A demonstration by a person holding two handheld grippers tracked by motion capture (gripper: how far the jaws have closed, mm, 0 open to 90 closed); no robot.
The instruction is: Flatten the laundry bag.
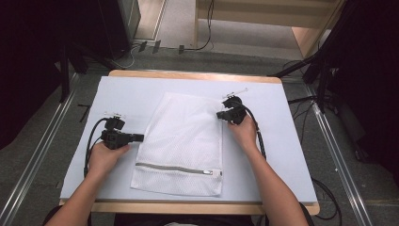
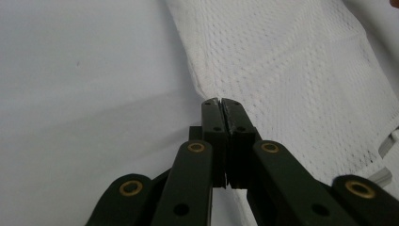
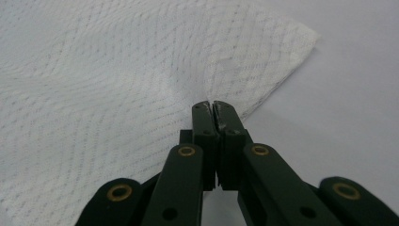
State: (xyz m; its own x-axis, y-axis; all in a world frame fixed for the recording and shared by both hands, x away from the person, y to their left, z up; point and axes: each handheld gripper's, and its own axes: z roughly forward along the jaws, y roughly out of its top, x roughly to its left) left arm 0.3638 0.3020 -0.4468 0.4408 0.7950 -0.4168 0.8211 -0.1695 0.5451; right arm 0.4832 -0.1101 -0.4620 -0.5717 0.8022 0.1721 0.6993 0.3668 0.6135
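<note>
White mesh laundry bag (image 1: 181,143), zipper end nearest the person, flat on the table (image 1: 127,89); left gripper (image 1: 140,137) and right gripper (image 1: 219,114) pinched closed at its side edges.

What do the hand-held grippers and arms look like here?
Both the left gripper and right gripper are black, with flat-sided jaws on linkage arms joined by brass-ringed pivots. A black cable loops from each. Forearms are bare, no sleeves visible.
</note>
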